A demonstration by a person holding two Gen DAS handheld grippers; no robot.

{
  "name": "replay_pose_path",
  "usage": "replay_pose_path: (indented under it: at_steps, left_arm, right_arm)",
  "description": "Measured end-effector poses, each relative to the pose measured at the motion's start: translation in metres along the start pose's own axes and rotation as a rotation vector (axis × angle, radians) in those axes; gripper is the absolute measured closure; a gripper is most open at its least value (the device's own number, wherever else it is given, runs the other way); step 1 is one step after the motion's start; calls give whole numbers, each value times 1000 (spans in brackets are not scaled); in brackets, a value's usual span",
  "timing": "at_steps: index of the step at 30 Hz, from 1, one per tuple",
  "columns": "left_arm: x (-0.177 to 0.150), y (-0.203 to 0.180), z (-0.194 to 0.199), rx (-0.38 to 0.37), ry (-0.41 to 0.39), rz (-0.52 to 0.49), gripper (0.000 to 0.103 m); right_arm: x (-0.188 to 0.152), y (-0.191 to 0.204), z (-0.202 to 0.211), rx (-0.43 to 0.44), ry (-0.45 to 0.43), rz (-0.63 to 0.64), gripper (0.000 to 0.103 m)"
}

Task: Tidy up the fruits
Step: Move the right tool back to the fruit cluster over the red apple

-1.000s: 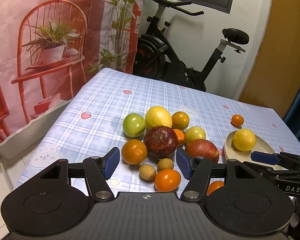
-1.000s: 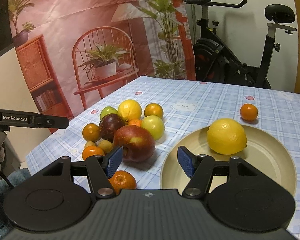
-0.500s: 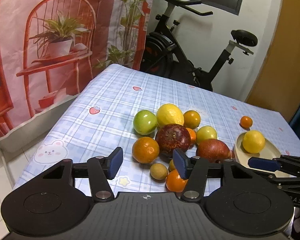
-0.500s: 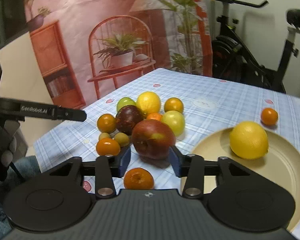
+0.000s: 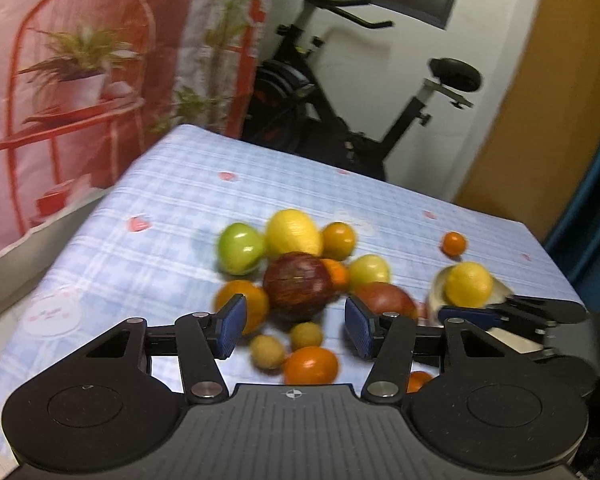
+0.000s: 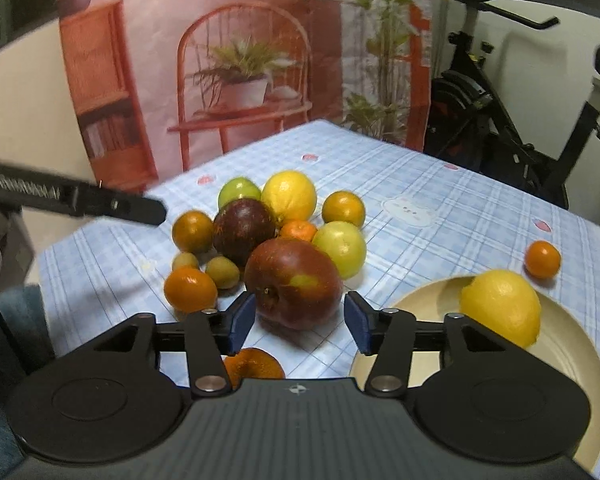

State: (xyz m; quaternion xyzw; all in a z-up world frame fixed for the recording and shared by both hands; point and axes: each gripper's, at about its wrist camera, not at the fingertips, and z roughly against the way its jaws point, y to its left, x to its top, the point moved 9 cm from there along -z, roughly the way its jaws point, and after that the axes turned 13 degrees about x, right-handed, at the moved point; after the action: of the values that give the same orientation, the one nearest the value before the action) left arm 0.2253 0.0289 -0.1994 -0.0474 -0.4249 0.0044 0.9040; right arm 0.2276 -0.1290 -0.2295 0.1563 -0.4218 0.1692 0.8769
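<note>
While your right gripper (image 6: 300, 322) has just been opening, its pads stand apart at the near side of the big red apple (image 6: 294, 282), not pressing it. Your left gripper (image 5: 296, 330) hangs parted over the pile, nothing between. Right of the apple, a lemon (image 6: 502, 306) lies on the cream plate (image 6: 572, 364); one small orange (image 6: 542, 258) sits alone on the tabletop (image 6: 440, 196).

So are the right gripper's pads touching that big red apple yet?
Apart. In the right wrist view, tablecloth shows between each blue pad and the red apple; the right gripper is open.
</note>
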Motion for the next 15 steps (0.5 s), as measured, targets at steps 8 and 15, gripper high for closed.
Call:
replay_pose_path:
  at_steps: [8,15]
  left_arm:
    - [-4,-38,-20,-112,41,-74,46]
    - [-8,-53,-44,-176,102,-64,46]
  right_arm:
    - [-2,4,-34,-35,66,92,36]
    - [-2,-5,-47,-35,84,80,33]
